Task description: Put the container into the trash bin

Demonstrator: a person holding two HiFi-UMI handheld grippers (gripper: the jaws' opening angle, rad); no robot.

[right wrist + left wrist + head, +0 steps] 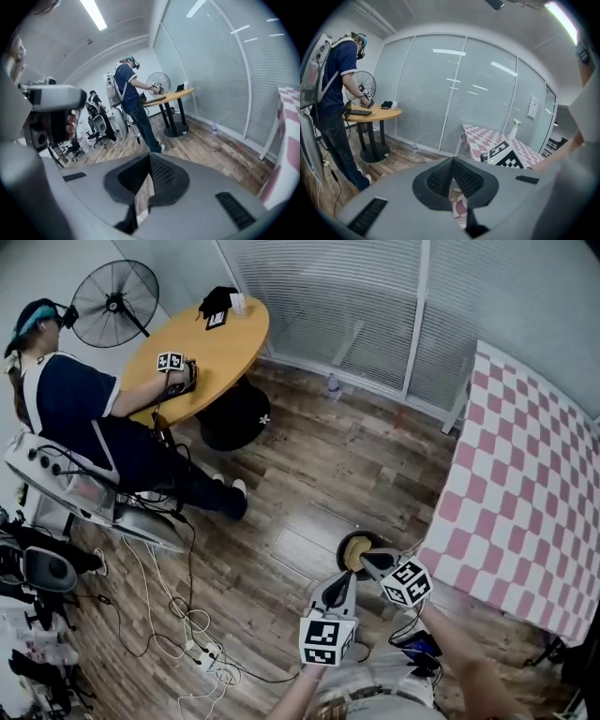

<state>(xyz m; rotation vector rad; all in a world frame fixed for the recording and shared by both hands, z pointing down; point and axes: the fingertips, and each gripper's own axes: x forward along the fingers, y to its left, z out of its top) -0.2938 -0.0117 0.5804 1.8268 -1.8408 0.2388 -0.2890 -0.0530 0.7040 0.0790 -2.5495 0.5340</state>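
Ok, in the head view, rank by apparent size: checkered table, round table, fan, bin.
Largest first: checkered table, round table, fan, bin. The bin is partly behind the right gripper, yet clearly smallest.

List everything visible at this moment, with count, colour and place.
round table: one, yellow-orange top, far left by the window wall
fan: one, black, behind the round table
person: one, dark blue shirt, at the round table
checked table: one, pink and white, right
bottle: one, clear, on the floor by the window wall
cables: several, white, floor at lower left
trash bin: one, dark, yellowish inside, floor beside the checked table
left hand-held gripper: grey, shut, empty
right hand-held gripper: grey, shut, empty, above the trash bin
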